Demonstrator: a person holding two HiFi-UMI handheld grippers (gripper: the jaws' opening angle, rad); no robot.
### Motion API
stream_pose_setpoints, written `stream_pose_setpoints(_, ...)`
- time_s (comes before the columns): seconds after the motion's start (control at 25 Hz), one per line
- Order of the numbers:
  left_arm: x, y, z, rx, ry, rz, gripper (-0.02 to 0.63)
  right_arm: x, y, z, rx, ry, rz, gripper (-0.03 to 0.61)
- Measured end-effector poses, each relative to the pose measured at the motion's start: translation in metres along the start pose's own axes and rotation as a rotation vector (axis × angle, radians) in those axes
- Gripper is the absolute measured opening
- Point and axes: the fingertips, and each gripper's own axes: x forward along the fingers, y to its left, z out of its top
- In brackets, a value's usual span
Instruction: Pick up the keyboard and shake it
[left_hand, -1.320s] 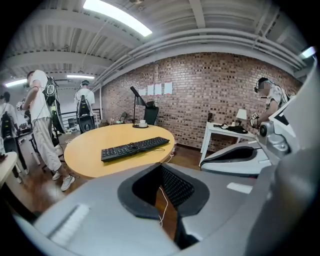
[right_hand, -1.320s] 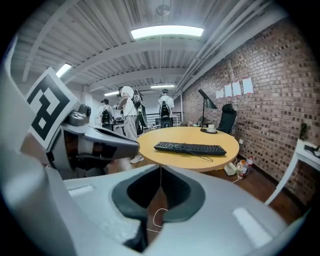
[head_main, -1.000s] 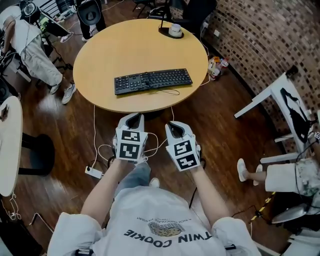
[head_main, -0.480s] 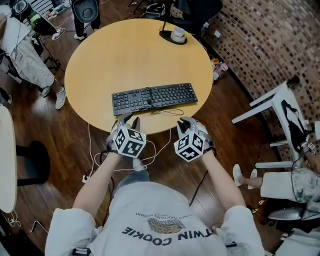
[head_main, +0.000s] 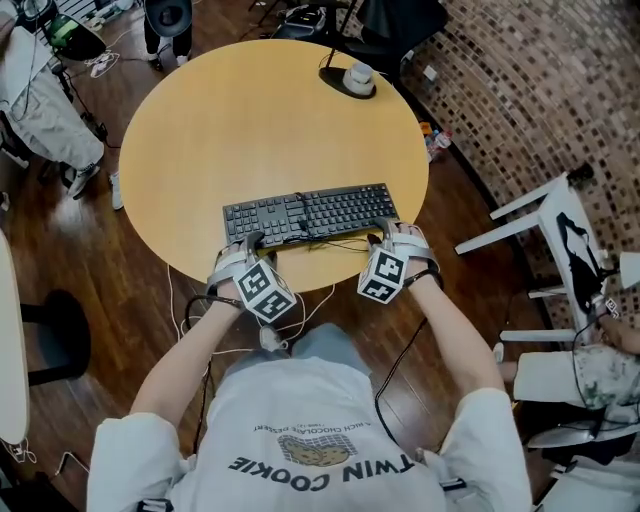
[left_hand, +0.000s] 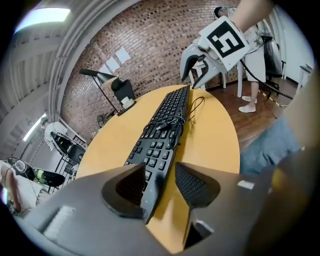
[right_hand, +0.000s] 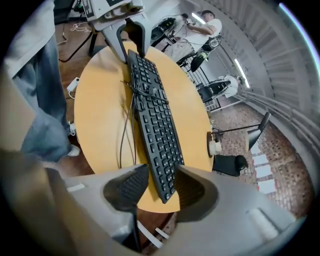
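Observation:
A black keyboard (head_main: 308, 213) lies flat near the front edge of the round wooden table (head_main: 260, 110), its cable (head_main: 335, 243) looped over and in front of it. My left gripper (head_main: 249, 243) is at the keyboard's left end and its jaws are opening. That end of the keyboard (left_hand: 159, 145) sits between them with a gap on the near side, left gripper (left_hand: 157, 186). My right gripper (head_main: 389, 231) is at the right end, its jaws opening too, straddling the keyboard (right_hand: 152, 115) corner, right gripper (right_hand: 161, 189). Each gripper shows in the other's view: the right gripper (left_hand: 197, 75) and the left gripper (right_hand: 131, 37).
A black lamp base with a white object (head_main: 354, 78) stands at the table's far edge. A white chair (head_main: 535, 215) and a brick wall are to the right. A seated person (head_main: 40, 90) is at the far left. A power strip and cables (head_main: 270, 335) lie on the floor under my hands.
Both grippers have moved forward from above the floor to the two ends of the keyboard. Their jaws have gone from shut to open. The keyboard has not moved on the table.

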Motion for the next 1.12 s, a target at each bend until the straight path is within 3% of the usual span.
stream_pose_setpoints(0.24,0.027,-0.004,-0.007,0.077,0.017,0.009,0.24,0.04,0.002,-0.013,-0.128,0.063,0.01,0.189)
stream_pose_setpoints(0.52,0.037,0.005,-0.008,0.163,0.107,0.049,0.241,0.056,-0.001,-0.016,-0.225,0.039,-0.036,0.198)
stream_pose_setpoints(0.64,0.042,0.005,-0.006,0.191,0.118,0.055,0.23,0.059,-0.005,-0.013,-0.277,0.004,-0.084,0.198)
stream_pose_setpoints(0.72,0.045,0.005,-0.007,0.216,0.126,0.052,0.18,0.062,-0.006,-0.011,-0.281,-0.008,-0.082,0.193)
stream_pose_setpoints(0.88,0.044,0.0,-0.006,0.246,0.152,0.011,0.167,0.064,-0.004,-0.011,-0.323,0.007,-0.098,0.126)
stream_pose_setpoints(1.12,0.041,0.003,-0.001,0.225,0.174,-0.096,0.159,0.064,-0.008,-0.012,-0.288,-0.009,-0.053,0.114)
